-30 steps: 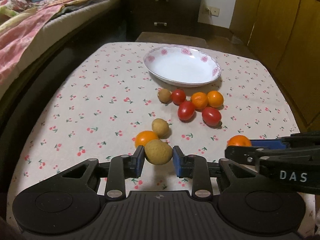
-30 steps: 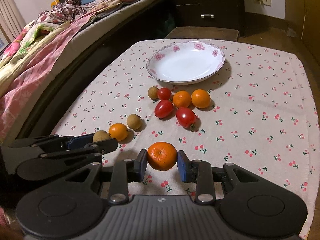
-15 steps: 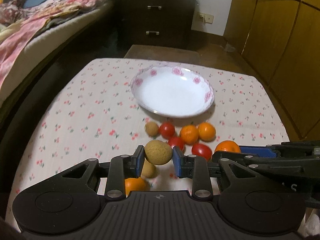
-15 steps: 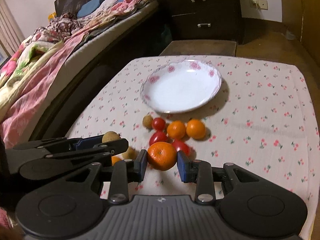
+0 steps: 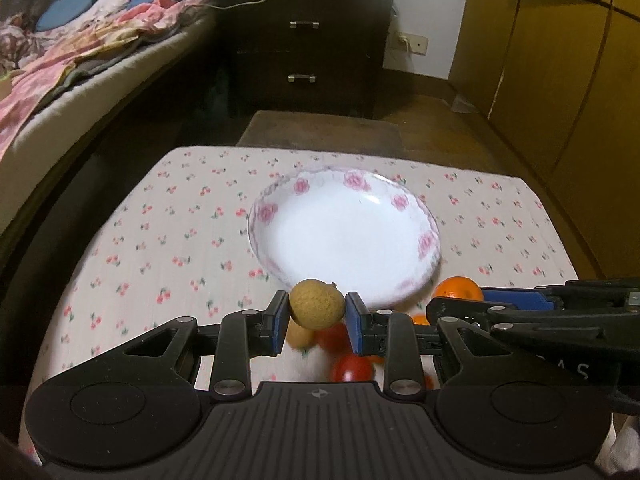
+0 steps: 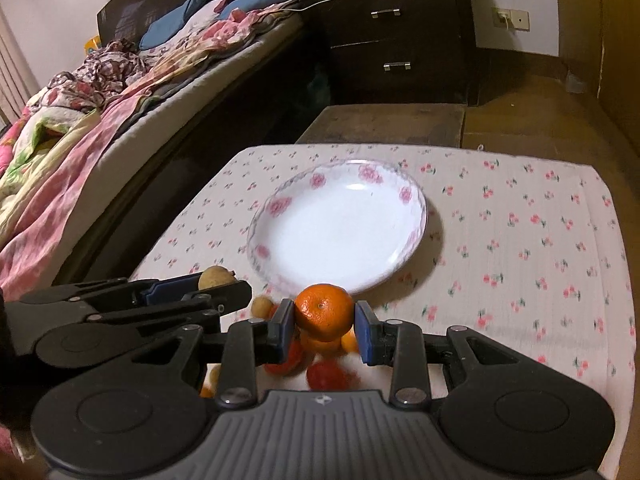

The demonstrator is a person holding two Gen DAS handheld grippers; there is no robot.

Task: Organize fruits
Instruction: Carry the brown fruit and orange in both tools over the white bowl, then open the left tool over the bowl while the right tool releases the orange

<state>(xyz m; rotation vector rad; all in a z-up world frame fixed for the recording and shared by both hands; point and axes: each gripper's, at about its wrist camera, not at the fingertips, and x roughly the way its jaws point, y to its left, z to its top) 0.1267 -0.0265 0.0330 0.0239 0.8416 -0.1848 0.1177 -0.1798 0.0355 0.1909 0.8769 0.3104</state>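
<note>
My left gripper (image 5: 317, 312) is shut on a tan round longan (image 5: 317, 303) and holds it above the table, just short of the near rim of the white rose-patterned plate (image 5: 344, 232). My right gripper (image 6: 324, 320) is shut on an orange mandarin (image 6: 324, 312), held beside it near the plate (image 6: 340, 232). The right gripper and its mandarin also show at the right of the left wrist view (image 5: 458, 290). Red tomatoes (image 5: 352, 368) and more loose fruit (image 6: 332, 376) lie on the cloth below the grippers, partly hidden.
The table has a cherry-print cloth (image 5: 168, 248). A bed with bedding (image 6: 80, 120) runs along the left. A dark drawer chest (image 5: 304, 48) and a low stool (image 5: 324, 132) stand behind the table. Wooden cabinets (image 5: 560, 80) are on the right.
Both grippers have lifted and moved forward toward the plate with their fruit. The loose fruit has dropped low in both views, under the fingers.
</note>
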